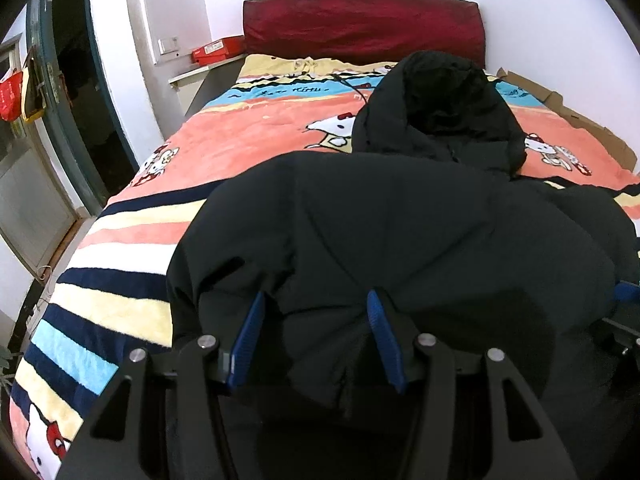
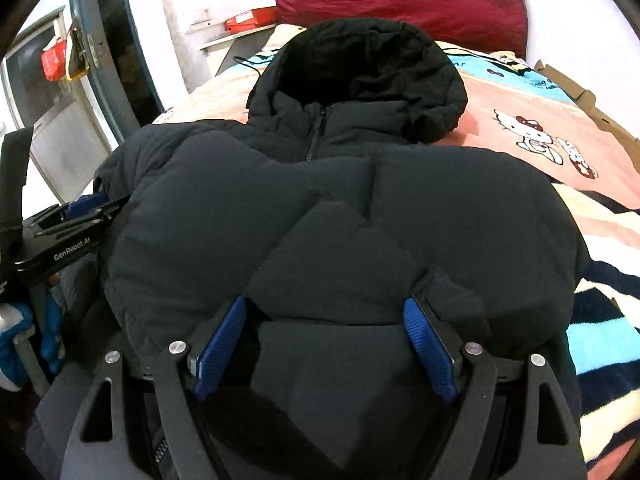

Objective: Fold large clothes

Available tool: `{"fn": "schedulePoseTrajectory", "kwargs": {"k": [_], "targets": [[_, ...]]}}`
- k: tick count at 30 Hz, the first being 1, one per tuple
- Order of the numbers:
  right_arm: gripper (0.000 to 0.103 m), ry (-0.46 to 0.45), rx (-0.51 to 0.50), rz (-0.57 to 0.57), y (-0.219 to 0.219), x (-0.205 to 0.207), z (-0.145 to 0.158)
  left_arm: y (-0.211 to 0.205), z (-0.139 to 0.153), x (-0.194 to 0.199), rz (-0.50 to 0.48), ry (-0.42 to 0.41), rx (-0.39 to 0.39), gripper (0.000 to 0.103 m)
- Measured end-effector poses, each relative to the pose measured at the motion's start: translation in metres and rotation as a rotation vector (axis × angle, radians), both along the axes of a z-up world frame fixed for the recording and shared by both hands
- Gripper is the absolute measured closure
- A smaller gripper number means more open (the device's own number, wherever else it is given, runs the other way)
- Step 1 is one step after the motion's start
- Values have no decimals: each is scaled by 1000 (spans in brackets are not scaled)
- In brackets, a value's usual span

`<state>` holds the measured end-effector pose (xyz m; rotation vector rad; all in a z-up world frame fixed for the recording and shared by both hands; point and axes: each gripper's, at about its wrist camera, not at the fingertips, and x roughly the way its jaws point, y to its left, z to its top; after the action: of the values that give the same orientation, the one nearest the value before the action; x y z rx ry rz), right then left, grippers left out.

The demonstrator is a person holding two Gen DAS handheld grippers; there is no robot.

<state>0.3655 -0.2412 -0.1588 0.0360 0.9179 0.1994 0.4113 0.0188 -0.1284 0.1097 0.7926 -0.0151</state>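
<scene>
Bed (image 1: 132, 236) with striped cartoon blanket, carrying a black hooded puffer jacket (image 2: 320, 208) laid front-up across its near half, hood (image 2: 360, 68) toward the red headboard (image 1: 360, 20). Left claw (image 1: 316, 336) and right claw (image 2: 326, 344), each spread wide with the jacket's lower edge bulging between the blue pads, neither visibly clamped. Risk: thick, springy padding may slip from a shallow bite, letting the fold spring apart.

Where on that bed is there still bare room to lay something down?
Bare blanket lies left of the black jacket, between it and the bed's left edge, and right of the hood toward the cardboard. The near middle is crowded: jacket bulk and both grippers.
</scene>
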Motion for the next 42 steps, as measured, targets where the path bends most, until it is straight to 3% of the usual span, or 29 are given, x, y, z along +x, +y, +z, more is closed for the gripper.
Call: {"fn": "schedulePoseTrajectory", "kwargs": {"k": [17, 22, 33, 42], "targets": [[20, 74, -3, -105, -41, -15, -7, 5, -4, -6, 11, 35, 9, 50], [20, 32, -69, -102, -33, -25, 8, 7, -3, -12, 24, 71, 42, 50], [20, -34, -28, -8, 3, -36, 31, 6, 4, -35, 42, 119, 74, 50], [20, 56, -43, -37, -8, -32, 7, 4, 26, -73, 35, 123, 59, 50]]}}
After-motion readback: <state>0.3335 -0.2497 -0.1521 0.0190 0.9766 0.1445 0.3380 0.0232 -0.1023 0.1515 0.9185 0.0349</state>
